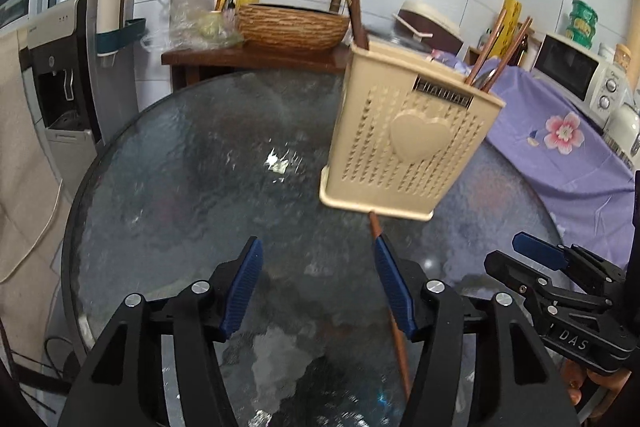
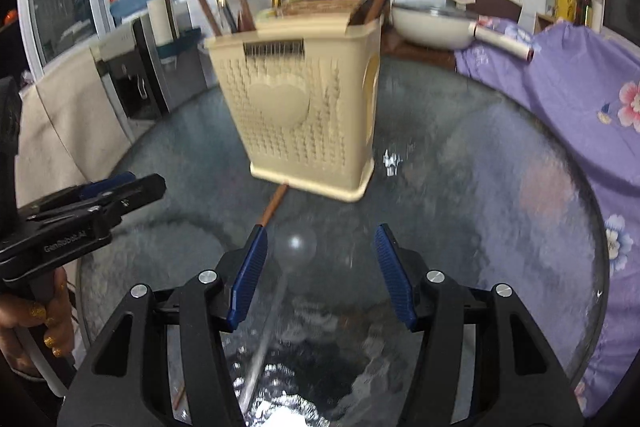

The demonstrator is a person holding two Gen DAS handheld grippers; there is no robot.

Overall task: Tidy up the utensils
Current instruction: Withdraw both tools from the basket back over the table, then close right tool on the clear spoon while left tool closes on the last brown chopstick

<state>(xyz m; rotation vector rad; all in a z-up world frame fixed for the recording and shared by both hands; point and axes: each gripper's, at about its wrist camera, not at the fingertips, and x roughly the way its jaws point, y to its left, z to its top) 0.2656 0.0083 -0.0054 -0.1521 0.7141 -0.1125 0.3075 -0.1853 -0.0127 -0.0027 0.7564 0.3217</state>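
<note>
Both tongs gape empty over the loose pieces on the glass.

Our right gripper [image 2: 318, 267] straddles the spoon [image 2: 280, 283], its handle running near-to-far under us; the brown chopstick [image 2: 274, 205] lies just left, pointing to the holder [image 2: 308, 107]; our left gripper [image 1: 318, 287] is beside it.

The room is evenly and fairly brightly lit, with soft shadows. White glare glints off the glass table [image 1: 180, 187], close to the foot of the beige utensil holder [image 1: 404, 139] in both views. The holder is smeared with motion blur, its perforations streaked. Fisheye distortion bends the tiled walls behind the holder, and black vignetting fills the frame corners.
</note>
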